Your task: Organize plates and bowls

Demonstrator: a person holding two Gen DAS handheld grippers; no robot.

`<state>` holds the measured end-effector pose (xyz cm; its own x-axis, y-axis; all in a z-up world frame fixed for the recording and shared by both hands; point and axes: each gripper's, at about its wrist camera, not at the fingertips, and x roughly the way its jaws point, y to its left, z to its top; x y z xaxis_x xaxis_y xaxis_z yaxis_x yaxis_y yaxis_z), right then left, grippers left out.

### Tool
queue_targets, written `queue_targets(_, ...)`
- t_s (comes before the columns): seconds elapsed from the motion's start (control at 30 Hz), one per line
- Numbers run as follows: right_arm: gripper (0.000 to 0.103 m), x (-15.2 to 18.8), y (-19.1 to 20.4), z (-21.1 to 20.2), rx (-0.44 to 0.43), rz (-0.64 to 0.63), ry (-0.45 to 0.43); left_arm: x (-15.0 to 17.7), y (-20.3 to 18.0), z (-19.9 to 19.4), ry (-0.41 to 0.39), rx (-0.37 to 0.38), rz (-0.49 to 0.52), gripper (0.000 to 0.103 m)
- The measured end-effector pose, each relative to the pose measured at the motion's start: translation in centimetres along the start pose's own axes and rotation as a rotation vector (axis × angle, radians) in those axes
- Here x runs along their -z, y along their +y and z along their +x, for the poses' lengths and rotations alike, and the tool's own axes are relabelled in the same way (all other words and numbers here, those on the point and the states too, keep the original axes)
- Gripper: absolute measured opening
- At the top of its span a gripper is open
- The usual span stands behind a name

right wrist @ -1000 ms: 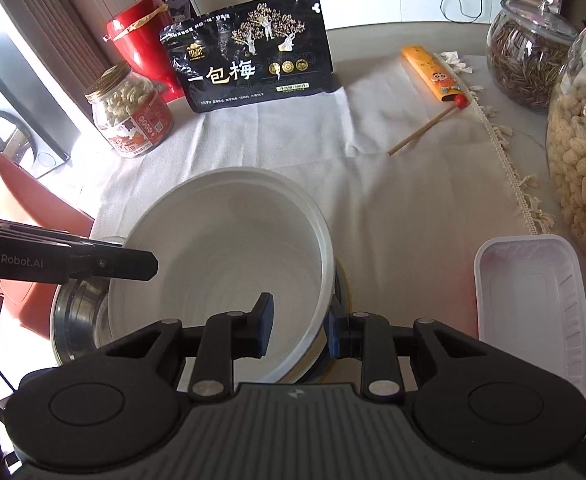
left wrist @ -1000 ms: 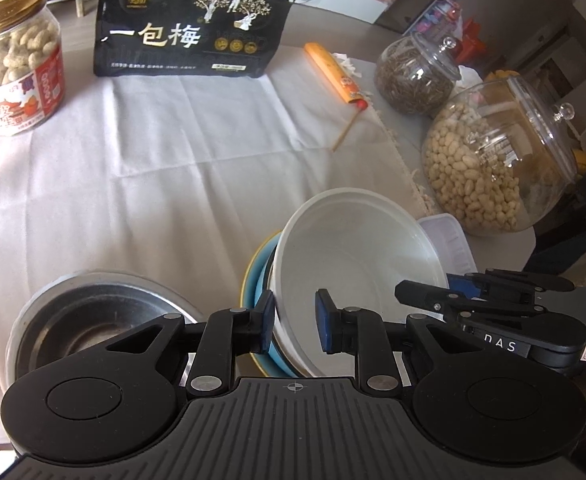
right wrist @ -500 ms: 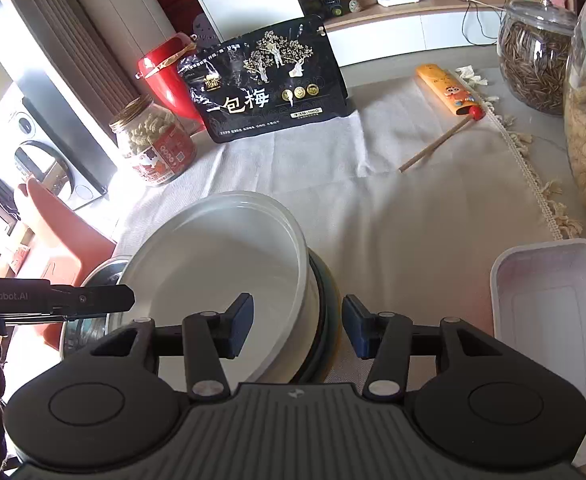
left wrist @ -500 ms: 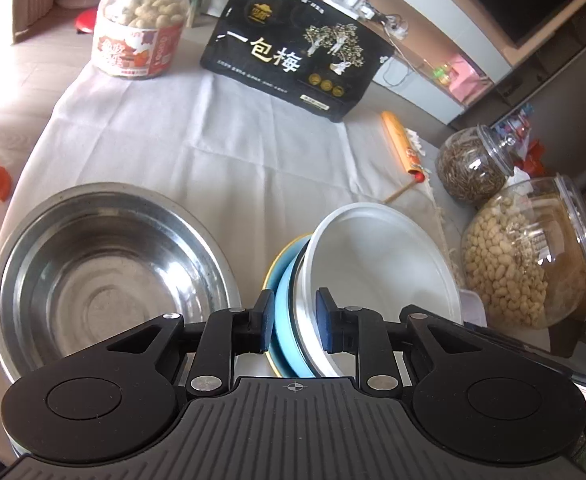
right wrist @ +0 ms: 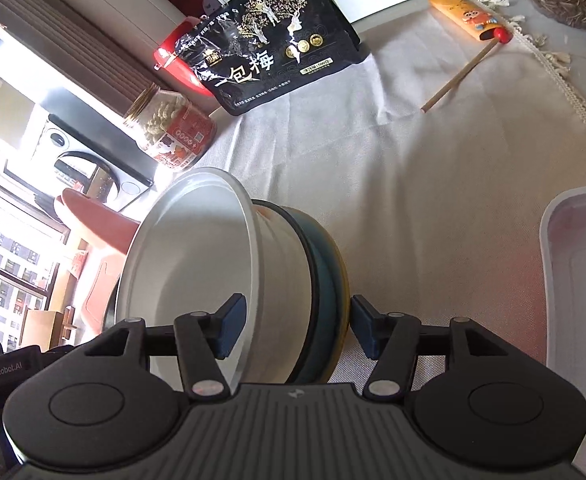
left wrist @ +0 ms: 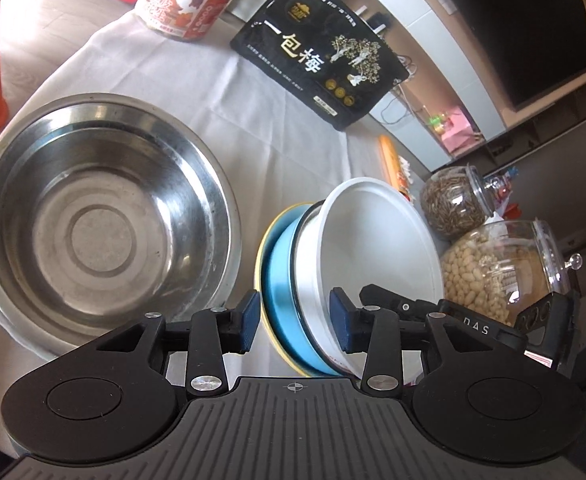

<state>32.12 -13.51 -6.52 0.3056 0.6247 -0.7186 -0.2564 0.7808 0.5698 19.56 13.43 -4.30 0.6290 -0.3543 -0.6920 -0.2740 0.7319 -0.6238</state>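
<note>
currently both grippers are straddling the tilted stack: left gripper (left wrist: 295,322) and right gripper (right wrist: 293,330) half open around white bowl (left wrist: 373,256) and blue plate (left wrist: 283,280), beside the steel bowl (left wrist: 97,216); contact uncertain, so the stack risks slipping.

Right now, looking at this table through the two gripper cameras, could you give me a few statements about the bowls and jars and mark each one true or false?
1. The white bowl sits nested in a blue bowl. True.
2. The steel bowl is full of peanuts. False: it is empty; the peanuts are in a glass jar.
3. Both the left gripper and the right gripper straddle the stacked bowls' rims. True.
4. The black snack bag lies flat under the steel bowl. False: it stands at the far side of the white cloth.
5. A white rectangular tray lies beside the stack. True.
</note>
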Motion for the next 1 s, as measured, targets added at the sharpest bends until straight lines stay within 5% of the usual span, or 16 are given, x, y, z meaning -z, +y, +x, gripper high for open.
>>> queue_targets(0.13, 0.06, 0.2, -0.2, 0.7, -0.016, 0.007, 0.026, 0.5, -0.3, 1.6, 0.078, -0.007, 0.009, 0.044)
queue_targets(0.4, 0.062, 0.2, -1.4, 1.8, -0.079, 0.067, 0.053, 0.6, -1.2, 3.7, 0.087, -0.066, 0.085, 0.049)
queue_targets(0.6, 0.063, 1.3, 0.1, 1.5, -0.021, -0.007, 0.04, 1.0, -1.7, 3.4, 0.086, -0.089, 0.128, 0.049)
queue_targets(0.83, 0.063, 3.7, 0.2, -0.2, -0.018, -0.036, 0.082, 3.4, -1.5, 1.9, 0.196, -0.07, 0.147, 0.049)
queue_targets(1.0, 0.062, 5.9, 0.4, -1.6, -0.013, -0.112, 0.097, 3.4, -1.9, 1.9, 0.206, -0.083, 0.196, 0.049)
